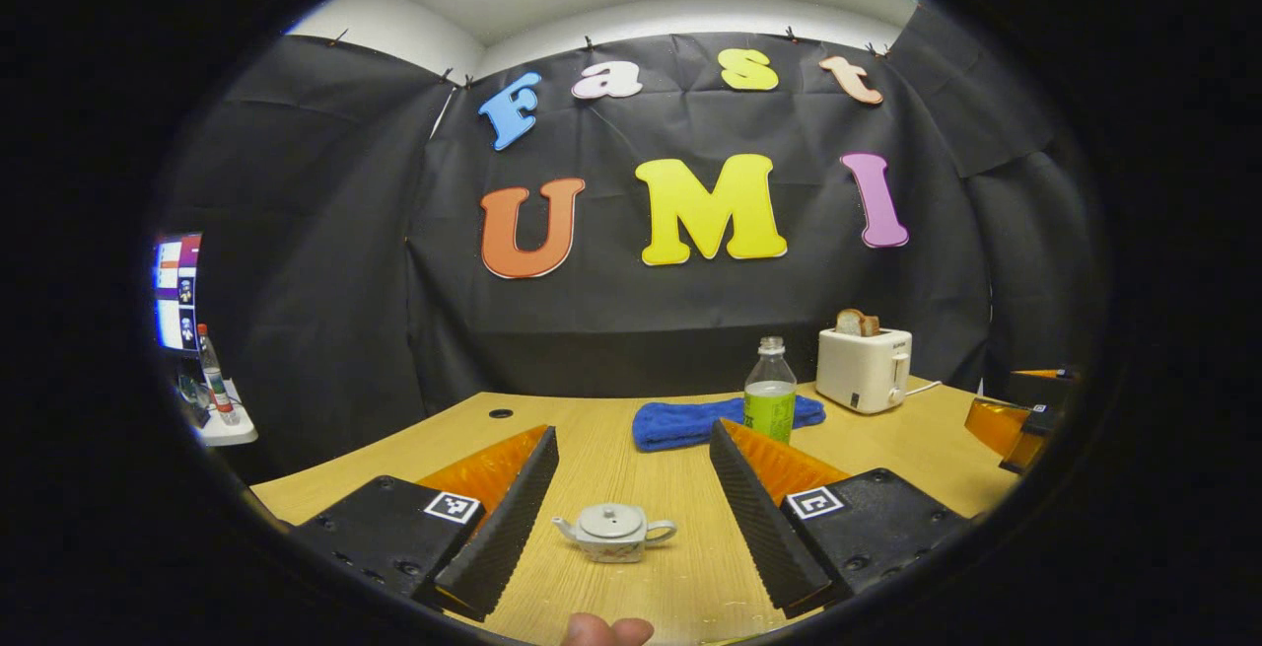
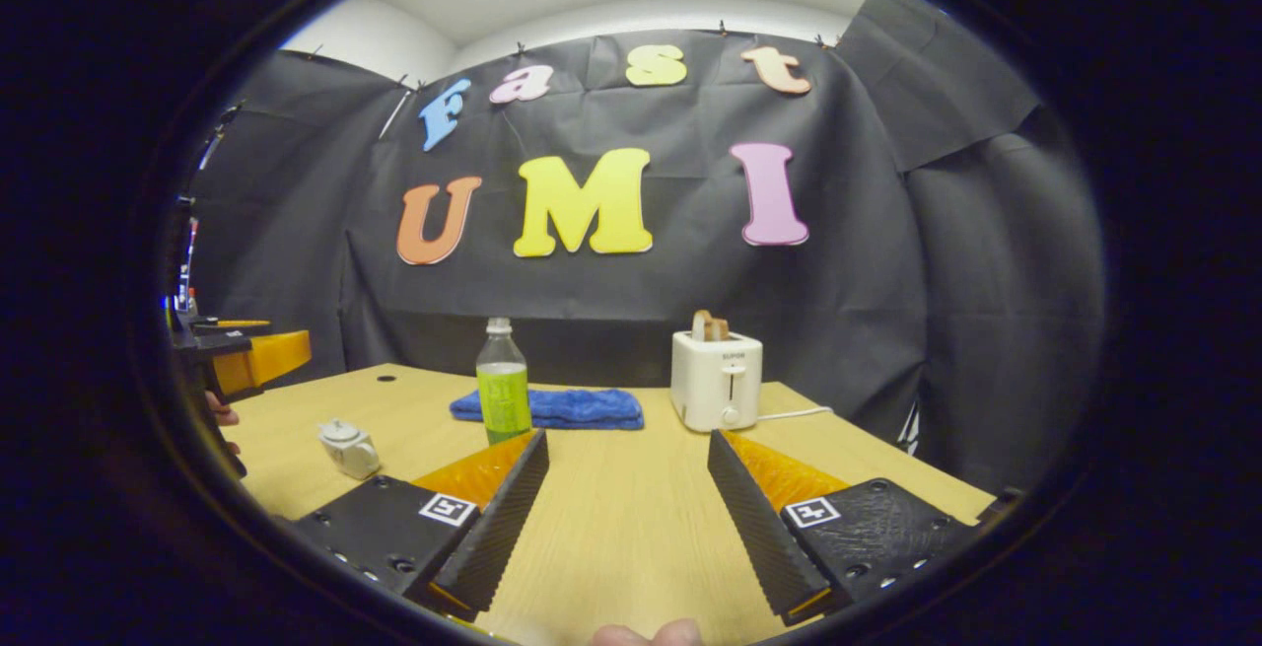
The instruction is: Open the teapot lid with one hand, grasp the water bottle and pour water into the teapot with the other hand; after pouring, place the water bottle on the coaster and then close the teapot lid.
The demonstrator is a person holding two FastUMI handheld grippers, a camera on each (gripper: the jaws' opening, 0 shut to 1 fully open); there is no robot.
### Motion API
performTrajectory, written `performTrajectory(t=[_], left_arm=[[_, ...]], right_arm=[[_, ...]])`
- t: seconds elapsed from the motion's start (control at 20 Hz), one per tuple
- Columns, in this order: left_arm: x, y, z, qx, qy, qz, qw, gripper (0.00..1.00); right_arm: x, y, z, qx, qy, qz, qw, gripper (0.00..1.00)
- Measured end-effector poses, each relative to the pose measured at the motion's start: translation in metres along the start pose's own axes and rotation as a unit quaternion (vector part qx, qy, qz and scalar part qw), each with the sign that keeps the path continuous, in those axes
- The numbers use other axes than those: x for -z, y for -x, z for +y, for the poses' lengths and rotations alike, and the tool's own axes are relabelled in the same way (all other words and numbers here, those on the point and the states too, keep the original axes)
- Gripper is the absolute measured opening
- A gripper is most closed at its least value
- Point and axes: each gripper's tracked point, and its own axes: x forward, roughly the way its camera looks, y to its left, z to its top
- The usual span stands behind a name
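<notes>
In the left gripper view, the left gripper (image 1: 631, 503) hangs over a pale wood-grain table (image 1: 611, 449), its two ribbed, wedge-shaped fingers spread wide and holding nothing. One small, squat glazed teapot (image 1: 613, 532), lid on, sits on the table between the fingers without touching them. Beyond the teapot stands one clear plastic water bottle (image 1: 770, 390) with a green label, just in front of one folded blue terry cloth (image 1: 690, 421). To the bottle's right is one boxy cream toaster (image 1: 865, 367) with bread in its slot.

In the right gripper view, the right gripper (image 2: 627, 503) is likewise wide open and empty above bare wood. The teapot (image 2: 348, 447) sits off to the left of the fingers, with the bottle (image 2: 503, 382) farther back against the cloth (image 2: 572, 407). The toaster (image 2: 717, 379) stands to the right of the bottle. The left gripper (image 2: 251, 355) shows beyond the teapot at the left edge.
</notes>
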Motion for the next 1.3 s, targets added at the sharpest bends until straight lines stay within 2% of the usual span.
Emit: performTrajectory(t=[0.2,0.5,0.6,0.7,1.3], left_arm=[[-0.011,0.032,-0.022,0.01,-0.002,-0.012,1.0,0.96],[-0.02,0.068,-0.051,0.027,0.002,-0.02,0.999,0.97],[-0.02,0.074,-0.048,0.02,-0.007,-0.021,1.0,0.97],[-0.024,0.075,-0.045,0.016,-0.018,-0.024,0.999,0.97],[-0.028,0.075,-0.025,0.004,-0.005,-0.03,1.0,0.98]], right_arm=[[-0.029,0.032,-0.004,0.014,0.016,-0.034,0.999,0.97],[-0.039,0.074,-0.012,0.023,0.011,-0.048,0.999,0.98],[-0.04,0.08,-0.014,0.029,0.015,-0.05,0.998,0.97],[-0.038,0.084,-0.009,0.027,0.015,-0.048,0.998,0.97],[-0.032,0.072,0.036,-0.004,0.019,-0.03,0.999,0.99]])
